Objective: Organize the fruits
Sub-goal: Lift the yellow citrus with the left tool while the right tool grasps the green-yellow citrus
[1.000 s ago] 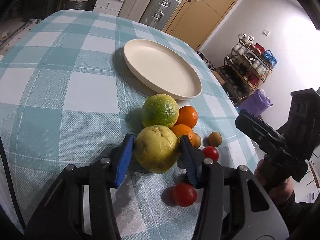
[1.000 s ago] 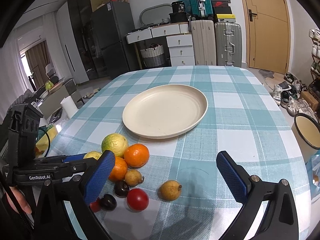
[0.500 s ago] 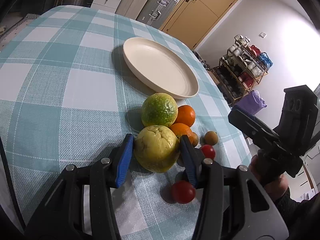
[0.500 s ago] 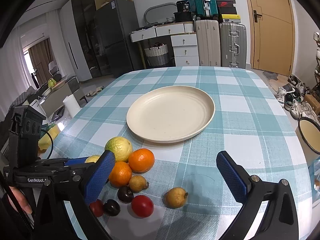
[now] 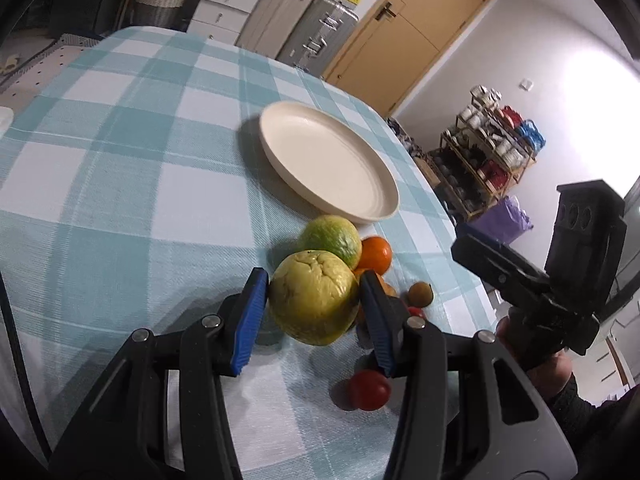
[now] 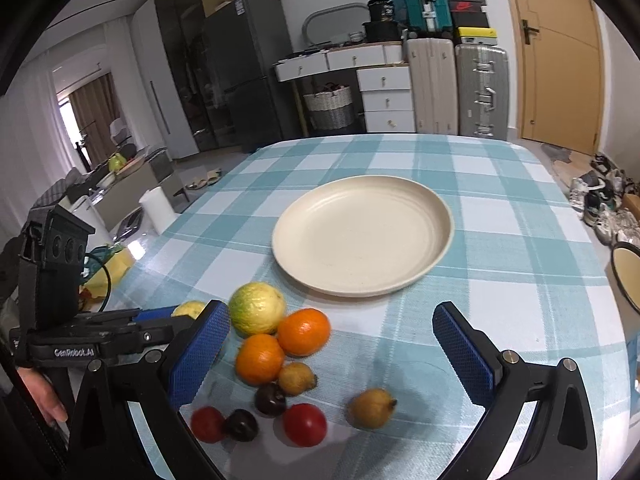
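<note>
The left gripper, clamped on the yellow fruit, has lifted it off the cloth since a second ago, so the carry to the plate has likely begun. The plate, far of the fruit pile, holds nothing. The right gripper hangs wide apart over the pile.

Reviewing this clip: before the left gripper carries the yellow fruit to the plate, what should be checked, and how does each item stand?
1. Left gripper grip on yellow fruit: both blue pads touch its sides. Ok.
2. Fruit lifted clear of the tablecloth: cannot tell.
3. Plate has free room: nothing lies in it. Ok.
4. Path to the plate: green fruit and orange lie between. Not ok unless lifted over.
5. Right gripper out of the way: open, holding nothing, off to the side. Ok.
</note>
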`<state>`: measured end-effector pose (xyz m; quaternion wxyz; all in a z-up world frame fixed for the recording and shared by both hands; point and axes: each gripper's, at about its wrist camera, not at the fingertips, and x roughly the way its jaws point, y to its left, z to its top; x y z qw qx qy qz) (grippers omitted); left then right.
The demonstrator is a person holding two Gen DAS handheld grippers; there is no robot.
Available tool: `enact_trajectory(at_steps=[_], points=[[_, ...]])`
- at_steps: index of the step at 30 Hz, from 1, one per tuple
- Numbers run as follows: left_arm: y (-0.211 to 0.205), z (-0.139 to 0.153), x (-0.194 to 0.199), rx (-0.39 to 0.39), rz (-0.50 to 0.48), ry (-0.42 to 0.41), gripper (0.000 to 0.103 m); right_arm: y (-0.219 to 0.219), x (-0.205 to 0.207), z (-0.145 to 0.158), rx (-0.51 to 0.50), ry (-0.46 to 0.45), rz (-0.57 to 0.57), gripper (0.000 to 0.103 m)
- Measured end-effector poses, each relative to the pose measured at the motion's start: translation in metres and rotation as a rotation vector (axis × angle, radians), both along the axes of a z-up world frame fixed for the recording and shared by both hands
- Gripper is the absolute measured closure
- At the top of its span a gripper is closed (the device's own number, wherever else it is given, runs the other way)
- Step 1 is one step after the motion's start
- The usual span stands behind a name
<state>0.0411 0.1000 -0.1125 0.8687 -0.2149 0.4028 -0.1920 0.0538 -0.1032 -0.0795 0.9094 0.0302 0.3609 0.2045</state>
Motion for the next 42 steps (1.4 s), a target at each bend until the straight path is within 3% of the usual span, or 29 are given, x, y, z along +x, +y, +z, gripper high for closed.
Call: enact_trajectory(at_steps=[10, 24, 36, 40, 42], points=[[0.046, 0.018, -0.005, -0.002, 0.113, -0.035, 0.058, 0.033, 0.016, -0.002, 0.004, 0.073, 0.150, 0.000], [0.065, 0.008, -0.013, -0.026, 0.155, -0.010, 0.058, 0.096, 0.031, -0.021, -0.235, 0.116, 0.222, 0.000], [0.079, 0.000, -0.019, -0.051, 0.206, -0.002, 0.058, 0.117, 0.035, -0.032, -0.364, 0.104, 0.238, 0.003], [0.082, 0.000, -0.021, -0.052, 0.209, -0.006, 0.058, 0.124, 0.036, -0.038, -0.424, 0.111, 0.244, 0.019], [0.083, 0.000, -0.021, -0.055, 0.211, -0.006, 0.058, 0.125, 0.038, -0.041, -0.436, 0.122, 0.240, 0.022]])
